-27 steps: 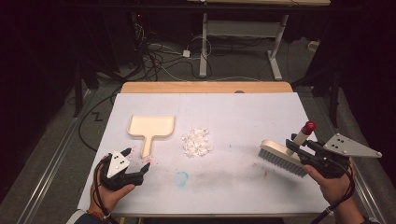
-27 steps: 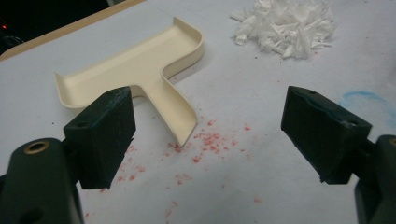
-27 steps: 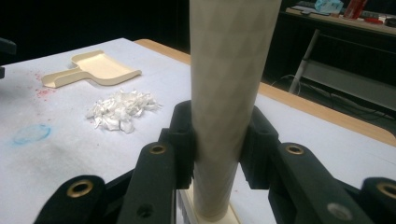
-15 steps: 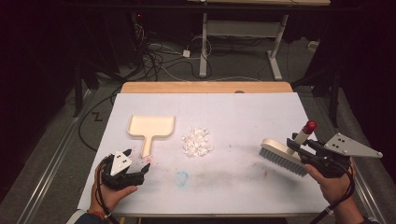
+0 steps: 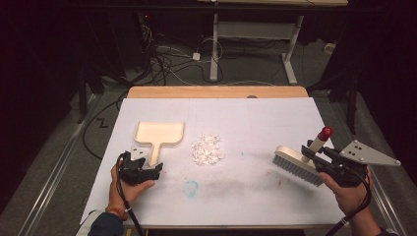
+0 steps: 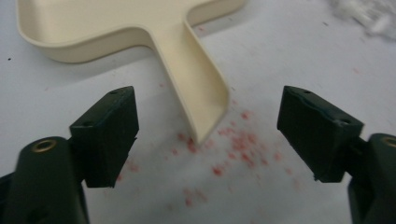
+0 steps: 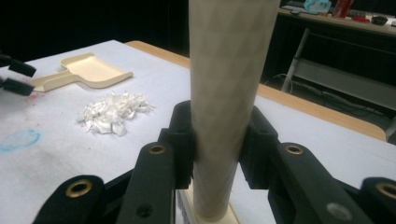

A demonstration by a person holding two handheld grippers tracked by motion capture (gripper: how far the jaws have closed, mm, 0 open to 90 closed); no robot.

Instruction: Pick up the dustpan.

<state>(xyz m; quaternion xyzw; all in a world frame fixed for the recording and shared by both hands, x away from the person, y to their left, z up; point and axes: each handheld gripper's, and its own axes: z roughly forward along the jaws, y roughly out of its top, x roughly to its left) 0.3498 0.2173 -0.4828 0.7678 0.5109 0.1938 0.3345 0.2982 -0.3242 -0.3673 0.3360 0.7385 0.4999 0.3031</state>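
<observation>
Left gripper at table's 8 o'clock, jaws spread wide, flanking the handle tip of the cream dustpan without touching it; in the left gripper view, handle end between the two jaws, red specks on the sheet beneath. Pan body at 10 o'clock. White scraps heaped near centre, just right of the pan. Right gripper at 4 o'clock, clamped on the brush handle; bristles apparently touching the table, hard to confirm. Faint blue ring at 6 o'clock.
</observation>
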